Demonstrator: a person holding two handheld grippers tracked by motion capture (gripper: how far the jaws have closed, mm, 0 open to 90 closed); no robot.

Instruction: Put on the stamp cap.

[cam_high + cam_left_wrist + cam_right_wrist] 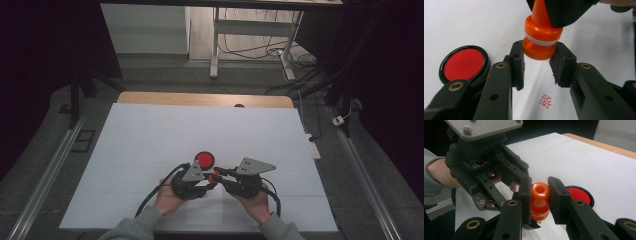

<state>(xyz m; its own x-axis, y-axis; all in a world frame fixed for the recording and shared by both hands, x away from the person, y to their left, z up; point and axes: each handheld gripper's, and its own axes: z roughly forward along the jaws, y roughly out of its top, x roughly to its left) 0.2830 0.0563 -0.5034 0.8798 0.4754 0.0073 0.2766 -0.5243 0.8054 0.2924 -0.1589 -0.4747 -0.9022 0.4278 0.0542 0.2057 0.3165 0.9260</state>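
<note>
High view, and both hands meet low on the white sheet (150, 140), the left gripper (210, 179) and the right gripper (218, 176) nose to nose over a speck of orange, the stamp (215, 176), with the red ink pad (204, 159) just beyond. From up here the stamp is too small to read.

Left gripper view: its jaws are clamped on the stamp's (539, 37) lower orange base, held clear above the sheet, a red stamped mark (546, 101) on the paper below, the ink pad (464, 62) off to one side. The handle top is cut off behind the other gripper's black body. The inked face can't be seen.

Right gripper view: jaws pinched on the stamp's (539, 195) rounded handle, the left gripper (525, 202) gripping lower down. Risk here, I'd say: two grips on one small stamp, so pulling unevenly could twist it loose, drop it and smear ink across the sheet. The base is hidden behind the jaw.
</note>
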